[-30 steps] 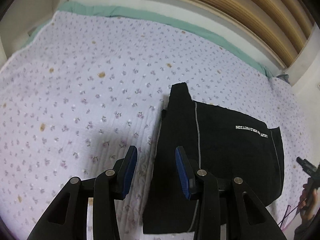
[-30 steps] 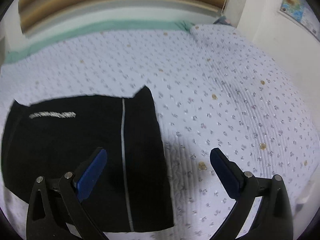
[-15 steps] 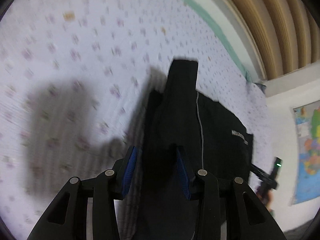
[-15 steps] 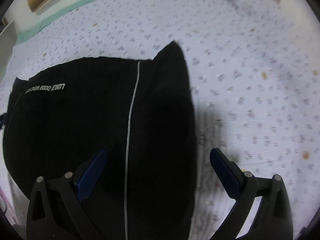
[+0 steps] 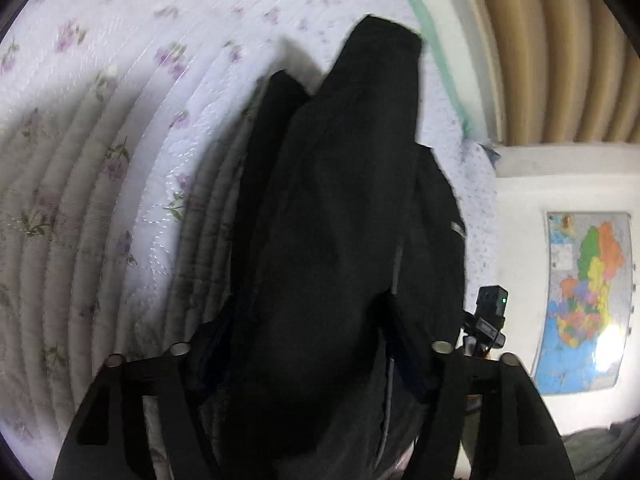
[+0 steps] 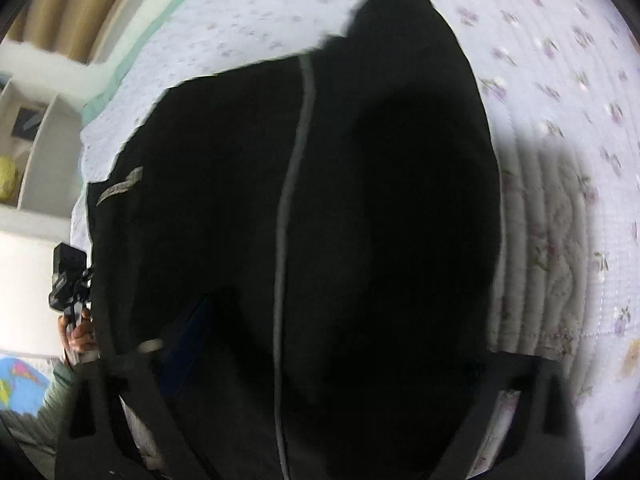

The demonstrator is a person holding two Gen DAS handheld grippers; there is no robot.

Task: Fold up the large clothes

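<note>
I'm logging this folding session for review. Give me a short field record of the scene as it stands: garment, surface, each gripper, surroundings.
garment: black garment with a thin pale stripe, lying on the bed
surface: quilted floral bedspread
left gripper: low over the garment, jaws opening, black cloth between them; grip cannot be told
right gripper: low over the garment, jaws closing, set wide with cloth between them; contact cannot be told
surroundings: coloured map on the wall, slatted wooden headboard
</note>
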